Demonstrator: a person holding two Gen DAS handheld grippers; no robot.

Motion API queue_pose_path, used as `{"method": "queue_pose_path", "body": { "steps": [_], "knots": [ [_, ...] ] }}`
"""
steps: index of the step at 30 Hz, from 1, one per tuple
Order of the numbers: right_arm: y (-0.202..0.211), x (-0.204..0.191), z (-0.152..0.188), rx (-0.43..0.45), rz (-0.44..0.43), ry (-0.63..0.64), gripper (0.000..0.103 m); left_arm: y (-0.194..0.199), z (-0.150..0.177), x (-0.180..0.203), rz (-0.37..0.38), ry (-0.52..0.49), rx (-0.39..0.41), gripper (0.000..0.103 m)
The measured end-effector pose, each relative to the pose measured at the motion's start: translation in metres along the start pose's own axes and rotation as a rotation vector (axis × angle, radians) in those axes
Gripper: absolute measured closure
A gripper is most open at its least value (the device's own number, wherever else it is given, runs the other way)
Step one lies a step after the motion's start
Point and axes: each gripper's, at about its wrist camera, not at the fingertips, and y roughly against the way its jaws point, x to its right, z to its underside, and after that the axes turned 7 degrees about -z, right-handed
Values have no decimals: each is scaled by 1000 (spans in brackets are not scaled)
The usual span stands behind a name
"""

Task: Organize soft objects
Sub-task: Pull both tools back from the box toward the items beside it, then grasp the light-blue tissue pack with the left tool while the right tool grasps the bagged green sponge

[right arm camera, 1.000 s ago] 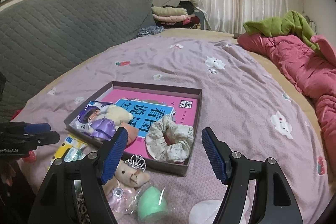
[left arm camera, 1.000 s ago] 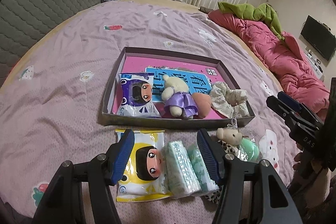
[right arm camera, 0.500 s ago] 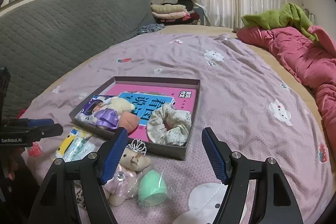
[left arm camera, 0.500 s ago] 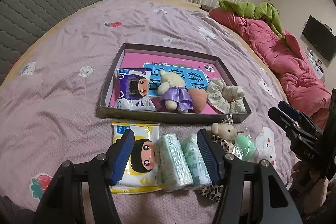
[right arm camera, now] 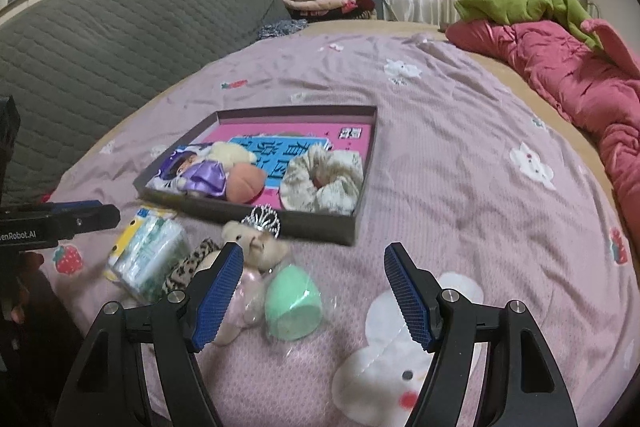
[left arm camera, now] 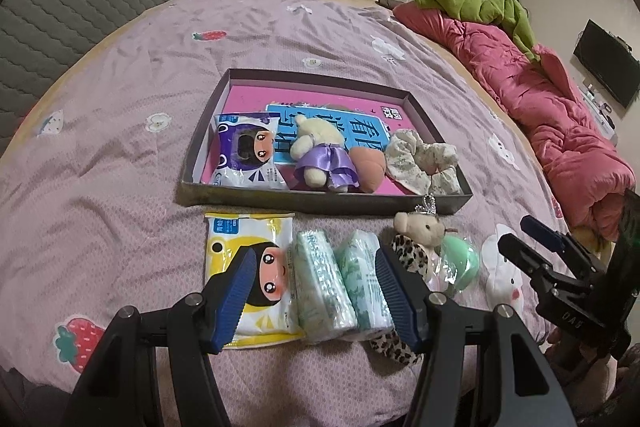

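On the lilac bedspread (left arm camera: 120,147), just in front of the shallow box (left arm camera: 320,205), lies a row of soft things: a yellow wet-wipe pack (left arm camera: 240,243), two green tissue packs (left arm camera: 320,287) side by side, a leopard-print scrunchie (left arm camera: 412,255), a small crowned teddy (left arm camera: 420,227) in a pale pink dress and a mint makeup sponge (left arm camera: 460,259) in clear wrap; the left gripper (left arm camera: 316,291) hangs tilted down over the wipes and tissues, its blue pads set wide and gripping nothing; the right gripper (right arm camera: 316,297) leans down beside the teddy and sponge, its fingers spread wide and empty, the left pad covering part of the teddy's dress; inside the box rest a purple wipe pack (left arm camera: 248,155), a cream bear (left arm camera: 320,155) in a purple satin skirt, a peach sponge (left arm camera: 368,169) and a floral scrunchie (left arm camera: 420,163), all lying on a pink-and-blue book (left arm camera: 360,123); the leopard scrunchie is partly hidden behind the left gripper's right finger, and the book's title is mostly covered; farther off, a pink quilt (left arm camera: 540,99) with a green garment (left arm camera: 480,3) heaped on it lies along the bed's edge, and a grey quilted headboard (right arm camera: 100,35) rises behind; the hands holding the grippers are barely seen at the frame edges.
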Motion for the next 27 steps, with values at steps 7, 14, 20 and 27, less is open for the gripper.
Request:
{"method": "queue_pose_path", "body": {
  "steps": [7, 14, 20, 27],
  "knots": [
    [0, -9, 9, -22, 6, 12, 29, 6, 7, 0, 1, -3, -15, 41],
    [1, -17, 17, -42, 16, 26, 29, 8, 16, 4, 6, -15, -37, 41],
    [3, -21, 15, -31, 3, 34, 29, 6, 22, 9, 2, -31, -57, 41],
    [-1, -20, 12, -33, -5, 26, 29, -2, 25, 7, -26, -12, -80, 41]
  ]
}}
